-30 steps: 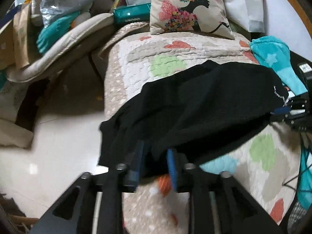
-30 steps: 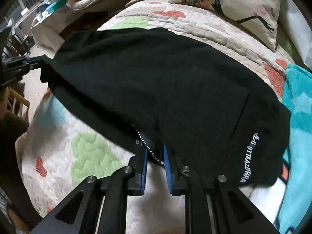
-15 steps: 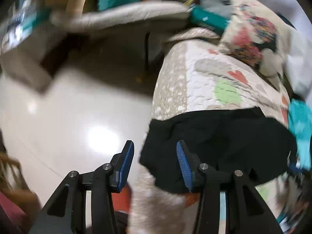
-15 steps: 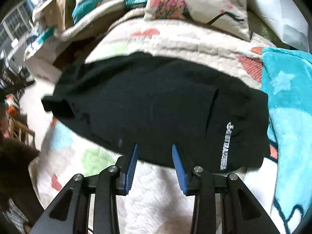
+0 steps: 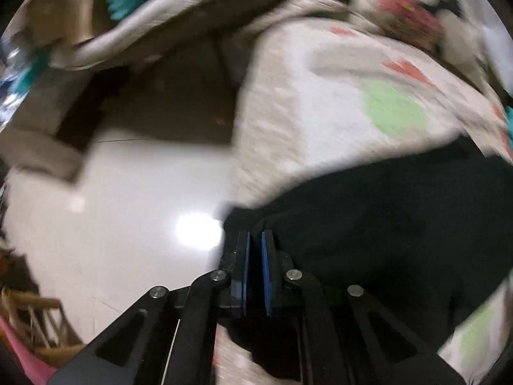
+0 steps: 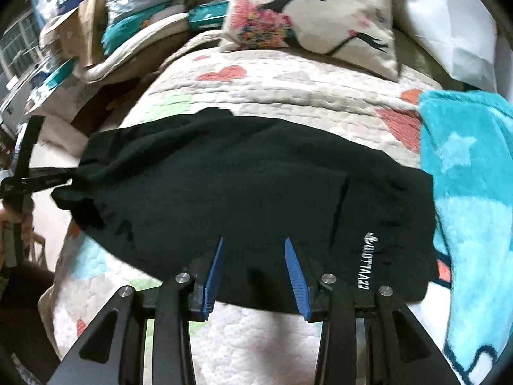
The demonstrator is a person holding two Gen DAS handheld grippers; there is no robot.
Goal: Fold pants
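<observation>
The left gripper (image 5: 255, 247) pinched the black pants' (image 6: 243, 192) end (blurred view); the right gripper (image 6: 253, 250) hovered spread. Mid-fold; next, carry that end across.

Left clamped, right spread.
Left gripper (image 5: 255, 243): blue pads nearly together with a thin gap, pinching dark cloth at the tips. Right gripper (image 6: 253, 250): jaws wide apart, tips splayed outward, gripping nothing.

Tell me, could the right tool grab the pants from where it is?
Probably yes. The right tool is open, its fingers right over the near edge of the black pants lying on the quilt, with nothing between them.
</observation>
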